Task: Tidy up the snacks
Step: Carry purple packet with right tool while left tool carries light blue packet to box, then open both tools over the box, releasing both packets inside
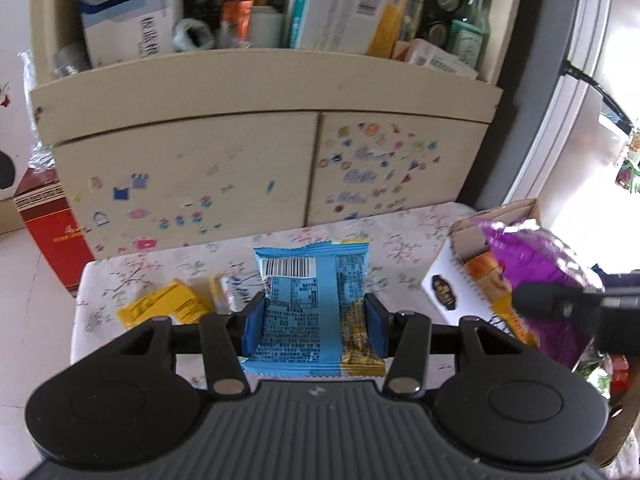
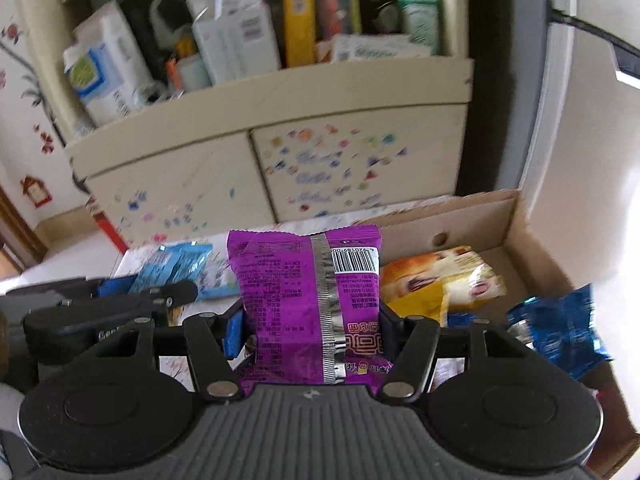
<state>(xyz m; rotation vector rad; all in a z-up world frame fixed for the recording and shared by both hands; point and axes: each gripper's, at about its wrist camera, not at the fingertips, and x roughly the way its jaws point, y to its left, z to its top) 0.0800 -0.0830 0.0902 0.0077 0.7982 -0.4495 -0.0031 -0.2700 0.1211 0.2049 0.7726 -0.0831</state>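
Observation:
My left gripper (image 1: 314, 322) is shut on a blue snack packet (image 1: 312, 304), barcode side up, held above the floral-cloth table (image 1: 132, 272). A yellow packet (image 1: 166, 308) and a small white one (image 1: 226, 290) lie on the cloth to its left. My right gripper (image 2: 310, 326) is shut on a purple snack packet (image 2: 304, 300), lifted in front of the cardboard box (image 2: 516, 224). That purple packet (image 1: 540, 276) and the right gripper's finger (image 1: 560, 300) show at the right of the left wrist view. The blue packet (image 2: 180, 264) and left gripper appear at the left of the right wrist view.
The cardboard box holds a bread-picture packet (image 2: 440, 280) and a shiny blue packet (image 2: 560, 320). A cream cabinet (image 1: 240, 168) with stickers on its doors stands behind the table, its open shelf crowded with boxes and bottles. A red box (image 1: 52, 232) sits on the floor at left.

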